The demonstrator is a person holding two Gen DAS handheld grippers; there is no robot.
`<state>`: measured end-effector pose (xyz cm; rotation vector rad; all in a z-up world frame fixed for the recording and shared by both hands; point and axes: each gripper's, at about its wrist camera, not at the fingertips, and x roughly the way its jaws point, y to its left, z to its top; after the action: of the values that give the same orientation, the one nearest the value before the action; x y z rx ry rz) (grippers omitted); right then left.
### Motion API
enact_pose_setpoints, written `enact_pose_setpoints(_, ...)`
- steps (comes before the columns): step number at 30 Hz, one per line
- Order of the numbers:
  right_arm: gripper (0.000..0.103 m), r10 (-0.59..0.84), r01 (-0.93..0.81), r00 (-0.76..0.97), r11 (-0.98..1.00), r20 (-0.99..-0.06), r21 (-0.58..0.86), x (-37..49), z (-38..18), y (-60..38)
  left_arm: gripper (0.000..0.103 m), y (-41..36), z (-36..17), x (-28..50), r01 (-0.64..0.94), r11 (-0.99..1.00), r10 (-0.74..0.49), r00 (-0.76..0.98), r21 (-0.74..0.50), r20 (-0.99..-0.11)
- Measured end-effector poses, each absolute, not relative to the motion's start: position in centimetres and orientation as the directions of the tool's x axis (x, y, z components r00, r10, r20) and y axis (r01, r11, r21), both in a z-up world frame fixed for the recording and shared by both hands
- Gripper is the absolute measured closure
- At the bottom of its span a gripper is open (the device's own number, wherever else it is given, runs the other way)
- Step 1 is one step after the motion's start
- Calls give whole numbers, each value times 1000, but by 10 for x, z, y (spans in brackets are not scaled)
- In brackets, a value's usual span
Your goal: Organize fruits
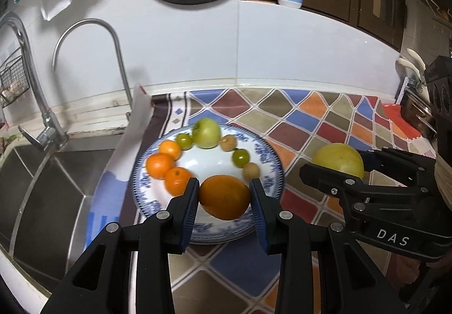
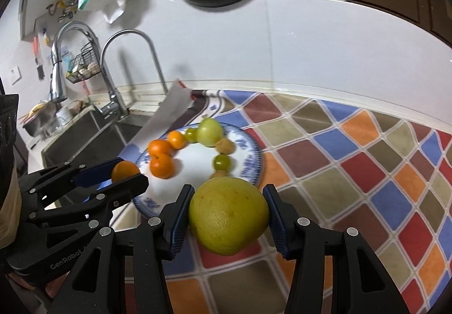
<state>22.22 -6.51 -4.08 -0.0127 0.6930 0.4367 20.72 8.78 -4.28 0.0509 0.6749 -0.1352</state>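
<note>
Two grippers, marked "DAS" and "GenRobot": left gripper clamps an orange, right gripper a yellow-green fruit.

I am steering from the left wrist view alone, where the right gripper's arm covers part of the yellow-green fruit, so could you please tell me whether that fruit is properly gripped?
Observer: Yes. In the right wrist view the right gripper has a blue pad against each side of the yellow-green fruit, which hangs clear of the checked mat.
Operator: Thank you. Is there anything beyond the taps that my view cuts off?
Observer: A wire basket hangs by the taps, with rounded pale items in it.
Operator: And how does my left gripper look from there?
Observer: The left gripper is seen side-on, with the orange between its fingers, beside the blue-patterned plate.
</note>
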Motion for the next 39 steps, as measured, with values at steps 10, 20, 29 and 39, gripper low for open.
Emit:
enact_pose_setpoints(10,52,395,-392,650,906,-649,160,238,-59,-27,67,121,-63,222,170,985,-131,731,-7,-670)
enact_pose_setpoints(20,52,383,-374,631,912,-675,167,258,-76,-12,67,130,-80,246,214,976,-176,697,-34,-695)
enact_pose_setpoints(29,52,376,-358,614,916,-694,180,273,-87,-13,67,129,-89,259,218,974,-191,679,-54,-709)
enact_pose_setpoints(39,47,378,-340,666,921,-643,189,268,-70,-20,51,132,-73,244,179,984,-141,724,-15,-675)
